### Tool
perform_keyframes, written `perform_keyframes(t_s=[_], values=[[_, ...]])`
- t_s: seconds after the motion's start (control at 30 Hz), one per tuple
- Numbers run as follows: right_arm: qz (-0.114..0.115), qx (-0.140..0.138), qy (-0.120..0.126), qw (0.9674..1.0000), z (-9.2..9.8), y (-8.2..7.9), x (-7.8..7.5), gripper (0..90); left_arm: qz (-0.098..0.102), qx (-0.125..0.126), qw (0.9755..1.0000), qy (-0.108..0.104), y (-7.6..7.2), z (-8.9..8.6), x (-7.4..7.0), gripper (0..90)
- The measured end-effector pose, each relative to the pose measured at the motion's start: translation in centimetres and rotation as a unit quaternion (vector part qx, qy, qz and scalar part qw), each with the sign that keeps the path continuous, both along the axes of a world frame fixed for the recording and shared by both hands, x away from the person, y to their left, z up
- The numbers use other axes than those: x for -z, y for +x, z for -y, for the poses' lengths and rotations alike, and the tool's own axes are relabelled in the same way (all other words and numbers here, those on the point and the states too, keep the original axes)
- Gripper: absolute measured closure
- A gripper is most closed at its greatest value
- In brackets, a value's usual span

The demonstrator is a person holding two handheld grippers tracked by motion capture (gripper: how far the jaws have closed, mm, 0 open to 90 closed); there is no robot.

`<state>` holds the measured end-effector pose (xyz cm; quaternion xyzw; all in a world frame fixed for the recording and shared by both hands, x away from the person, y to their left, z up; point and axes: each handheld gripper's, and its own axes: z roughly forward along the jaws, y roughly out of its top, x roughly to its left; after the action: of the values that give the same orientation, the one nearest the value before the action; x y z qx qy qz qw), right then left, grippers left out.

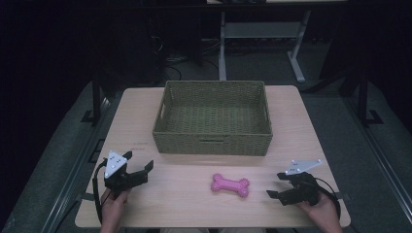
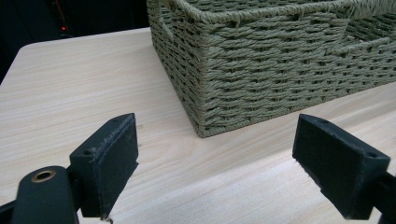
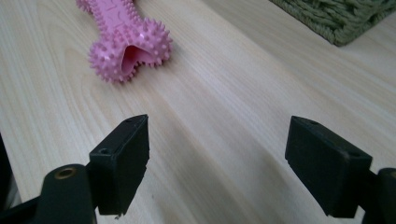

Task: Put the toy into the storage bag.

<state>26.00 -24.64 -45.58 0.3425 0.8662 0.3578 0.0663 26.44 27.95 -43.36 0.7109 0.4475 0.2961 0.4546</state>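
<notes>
A green woven basket (image 1: 212, 118) sits at the middle of the light wooden table (image 1: 145, 111) toward its far edge, and its woven floor shows bare inside. A pink spiky toy bone (image 1: 230, 185) lies flat on the table in front of the basket, apart from it, between the left gripper (image 1: 141, 169) and the right gripper (image 1: 275, 185), touching neither; both grippers have their jaws spread wide with nothing between them. In the right gripper view the far end of the bone is cut off by the top edge, and the room beyond the table is too dark to make out.

1. A green woven basket (image 1: 212, 119) is parked mid-table on the wooden table (image 1: 131, 116).
2. A spiky pink bone toy (image 1: 230, 185) is laid flat just in front of it.
3. The left gripper (image 1: 138, 167) and right gripper (image 1: 275, 185) are held at the near corners, jaws spread wide, nothing gripped.
</notes>
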Motion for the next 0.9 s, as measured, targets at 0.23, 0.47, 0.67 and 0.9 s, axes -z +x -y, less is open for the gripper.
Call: perform_keyframes(t_s=[0.23,0.47,0.67,0.9], values=[[0.005,-0.009,0.004,0.9999,-1.0,0.8,-0.5,21.5,0.0,0.003,1.0,0.003,0.0,0.2,0.0,13.9],[0.001,-0.028,-0.007,0.9996,-2.4,1.6,-1.0,20.6,-0.002,0.004,1.0,0.001,0.0,0.3,0.1,13.8],[0.003,-0.04,-0.012,0.9991,-3.3,2.0,-1.5,20.4,0.002,0.008,1.0,0.003,-0.2,0.4,0.1,13.8],[0.002,-0.056,-0.016,0.9983,-4.3,2.3,-2.1,20.2,0.0,0.005,1.0,0.002,-0.1,0.4,0.1,13.8]])
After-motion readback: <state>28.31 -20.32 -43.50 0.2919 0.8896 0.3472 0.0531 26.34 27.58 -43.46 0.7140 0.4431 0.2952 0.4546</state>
